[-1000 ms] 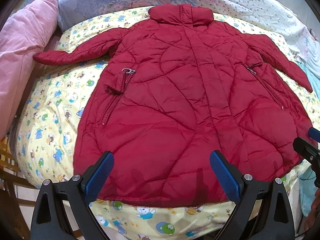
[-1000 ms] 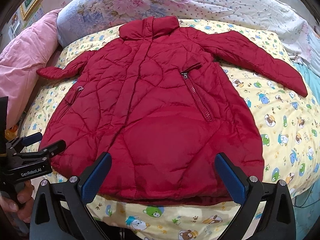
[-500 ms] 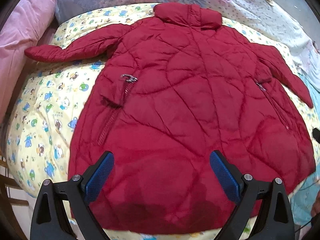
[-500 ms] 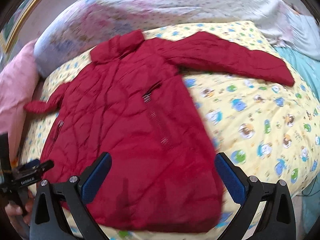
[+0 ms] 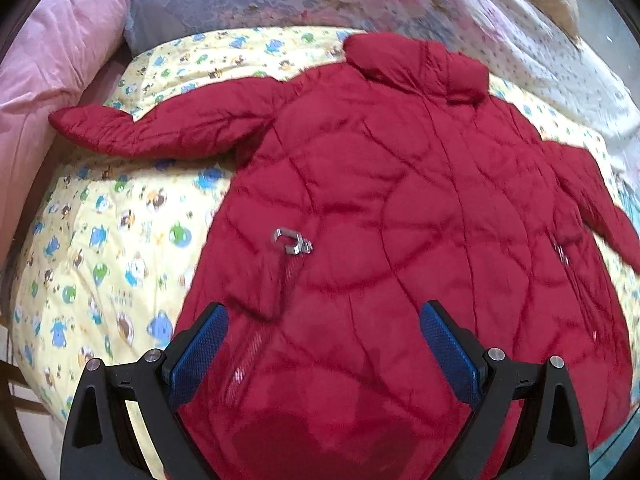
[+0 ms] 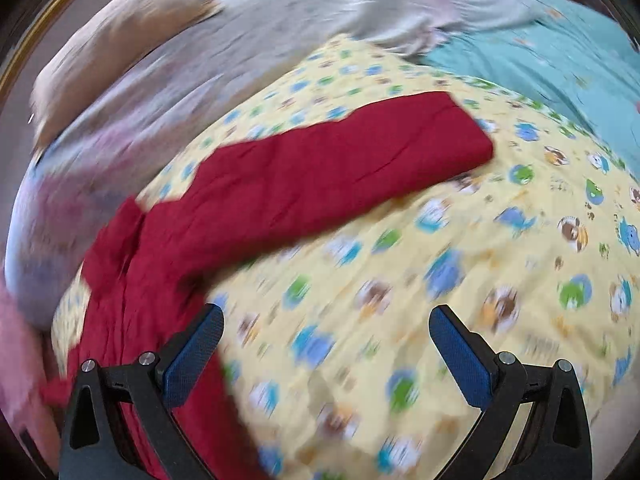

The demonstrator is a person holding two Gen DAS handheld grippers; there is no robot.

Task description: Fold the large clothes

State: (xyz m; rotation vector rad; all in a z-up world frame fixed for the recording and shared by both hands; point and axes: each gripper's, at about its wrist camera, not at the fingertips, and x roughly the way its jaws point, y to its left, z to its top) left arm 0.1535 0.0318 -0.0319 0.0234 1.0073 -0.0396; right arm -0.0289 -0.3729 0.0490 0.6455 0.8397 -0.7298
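While the red padded coat (image 5: 400,240) lies spread flat, front up, on the yellow cartoon-print sheet (image 5: 100,240) with collar far and hem near, both claws are spread wide and hold nothing. The left gripper (image 5: 322,344) hangs over the coat's near left part, its blue pads either side of the pocket zip (image 5: 291,242); the right gripper (image 6: 326,346) looks out over bare sheet toward the right sleeve (image 6: 340,168), which stretches away to the far right (this view is blurred, so fine detail is lost).

Judging from this, the step in hand is the sleeve fold. To do it well, pinch each sleeve near the cuff, taking both layers of the puffy fabric, and carry it inward across the chest without dragging the body off line. The left sleeve (image 5: 160,128) points out toward the pink pillow (image 5: 52,60). Padding springs back, so press the fold down before letting go.
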